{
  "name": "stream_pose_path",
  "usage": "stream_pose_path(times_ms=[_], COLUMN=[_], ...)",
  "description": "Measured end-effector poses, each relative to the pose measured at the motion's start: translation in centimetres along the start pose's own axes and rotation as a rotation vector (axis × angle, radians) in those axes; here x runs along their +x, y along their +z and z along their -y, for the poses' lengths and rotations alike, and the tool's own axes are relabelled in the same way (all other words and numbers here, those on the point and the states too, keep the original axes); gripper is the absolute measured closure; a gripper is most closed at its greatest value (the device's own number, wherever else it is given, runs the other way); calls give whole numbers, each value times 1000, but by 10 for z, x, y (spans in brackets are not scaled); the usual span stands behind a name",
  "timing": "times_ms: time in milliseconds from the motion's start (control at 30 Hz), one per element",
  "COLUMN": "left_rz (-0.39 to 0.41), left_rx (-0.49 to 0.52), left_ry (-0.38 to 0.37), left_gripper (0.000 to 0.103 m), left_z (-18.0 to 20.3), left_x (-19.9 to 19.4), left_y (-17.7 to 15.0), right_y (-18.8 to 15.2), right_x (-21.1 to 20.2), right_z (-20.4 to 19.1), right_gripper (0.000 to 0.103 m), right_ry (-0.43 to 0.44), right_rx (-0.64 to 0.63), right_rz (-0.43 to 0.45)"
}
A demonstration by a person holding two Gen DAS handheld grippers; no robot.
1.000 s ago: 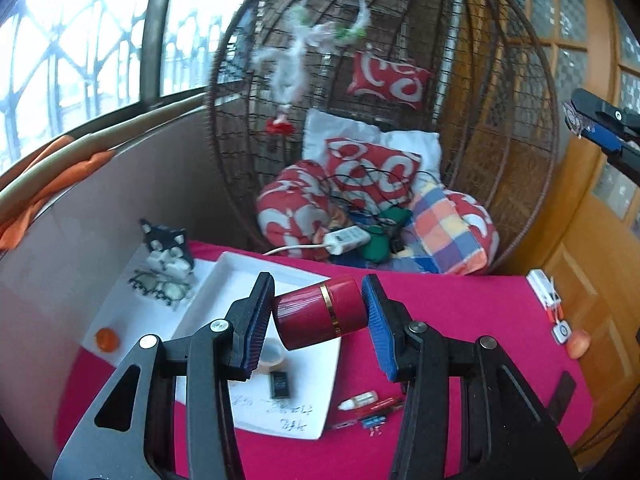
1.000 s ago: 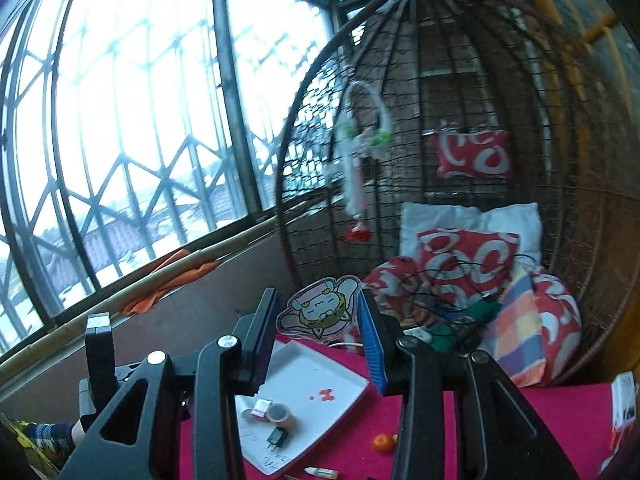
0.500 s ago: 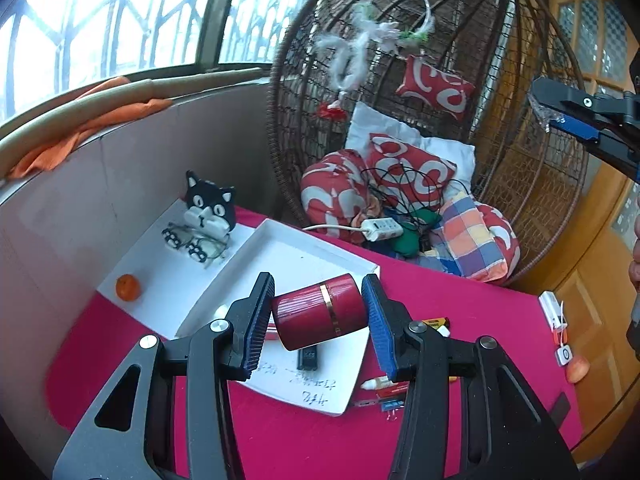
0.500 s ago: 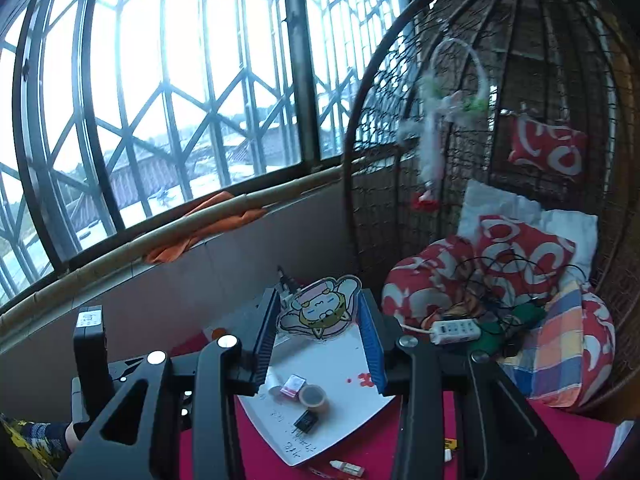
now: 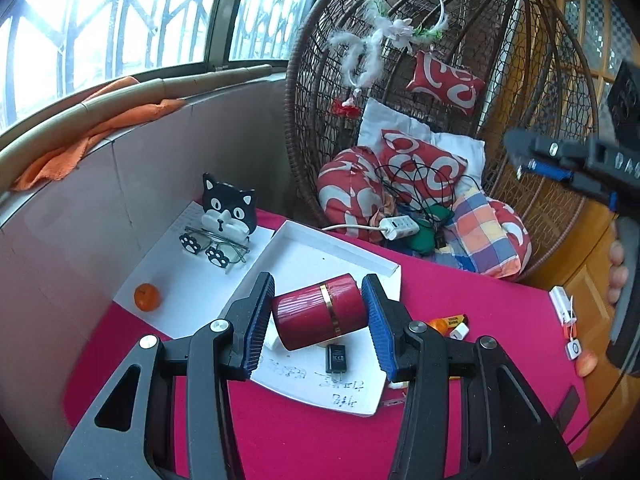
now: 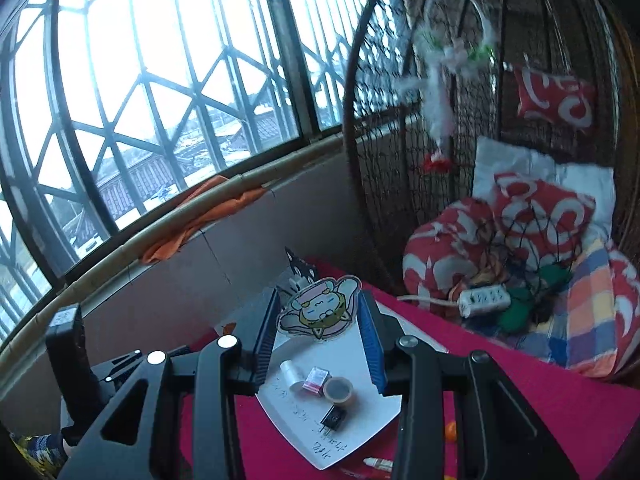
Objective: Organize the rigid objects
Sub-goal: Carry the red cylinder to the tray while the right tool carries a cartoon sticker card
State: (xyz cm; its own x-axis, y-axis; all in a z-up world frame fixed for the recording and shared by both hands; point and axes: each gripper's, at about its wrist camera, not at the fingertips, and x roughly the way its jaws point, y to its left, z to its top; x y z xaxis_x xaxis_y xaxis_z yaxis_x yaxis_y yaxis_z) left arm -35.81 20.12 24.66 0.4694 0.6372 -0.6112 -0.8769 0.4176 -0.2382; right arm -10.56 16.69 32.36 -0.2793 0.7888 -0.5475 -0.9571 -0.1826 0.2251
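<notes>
Above the white tray on the pink tablecloth, the left gripper is held tilted downward, its blue pads clamped on the ends of a red cylindrical case with a gold band, which is carried lying crosswise and clear of the tray. The right gripper is likewise angled down over the tray, and a flat cartoon figure cutout is pinched between its pads.

Only in the left wrist view are a black-and-white cat holder with glasses, an orange fruit on white paper, and the right gripper's body with a hand's fingers at the right edge shown. Only in the right wrist view are a white bottle, a small pink box and a tape roll seen on the tray, the case hiding that spot in the other view. A black charger appears in both.

Compared with a second ago, both clamps are unchanged, while the tray is seen larger and more of the table is visible in both views.
</notes>
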Motion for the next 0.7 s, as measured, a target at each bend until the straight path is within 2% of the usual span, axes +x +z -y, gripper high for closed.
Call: stream_pose_path(times_ms=[100,300,367,467,700], left_rz=[-23,-123,-175,-247,-465], left_rx=[-24,-73,-97,-92,-41], left_ry=[0,-22,-57,-65,-60], left_gripper=[58,58,58,58,58], left_z=[-19,-58,-66,-68,-63], left_x=[14,64,87,115,175], left_y=[6,19,20,18,-18], right_y=[-9,-43,-57,-75,-138], right_x=[20,77,94,116,171], right_z=[6,22,27,29,19], right_gripper=[64,64,64,64,64], right_ry=[-30,-58,-61,-70,-98], right_rx=[15,87,118,130,86], right_rz=[-43,-200,-251,-320,-511])
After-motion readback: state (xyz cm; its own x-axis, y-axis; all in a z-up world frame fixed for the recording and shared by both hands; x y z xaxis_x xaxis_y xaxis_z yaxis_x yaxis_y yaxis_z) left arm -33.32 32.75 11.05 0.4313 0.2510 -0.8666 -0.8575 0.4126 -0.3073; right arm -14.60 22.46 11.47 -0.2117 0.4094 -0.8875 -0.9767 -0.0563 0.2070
